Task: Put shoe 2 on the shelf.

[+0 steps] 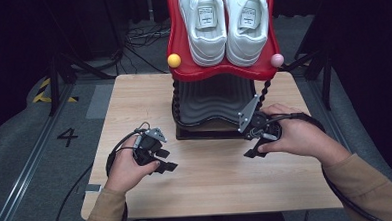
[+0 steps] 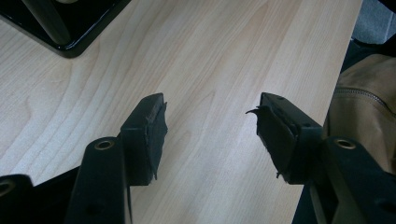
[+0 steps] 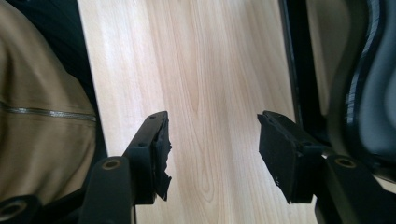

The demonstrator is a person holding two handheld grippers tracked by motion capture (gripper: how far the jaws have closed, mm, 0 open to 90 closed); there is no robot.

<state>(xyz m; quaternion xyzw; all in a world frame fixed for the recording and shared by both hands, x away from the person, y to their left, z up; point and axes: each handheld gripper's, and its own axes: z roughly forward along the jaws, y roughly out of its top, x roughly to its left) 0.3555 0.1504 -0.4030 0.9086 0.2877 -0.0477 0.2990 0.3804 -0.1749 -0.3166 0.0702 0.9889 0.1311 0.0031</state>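
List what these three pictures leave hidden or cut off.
- Toes of the two white sneakers: cut off by the high view's top edge.
- Lower grey ribbed shelf of the shoe rack: its back lies hidden under the red top shelf.
- Right tongs: partly covered by the hand in the high view.
- Black rack base: cropped at the left gripper view's corner.

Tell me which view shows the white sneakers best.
The high view: both white sneakers sit side by side on the red shelf of the rack, toes toward the person. The left gripper view catches the rack's black base; the right gripper view its grey lower shelf.
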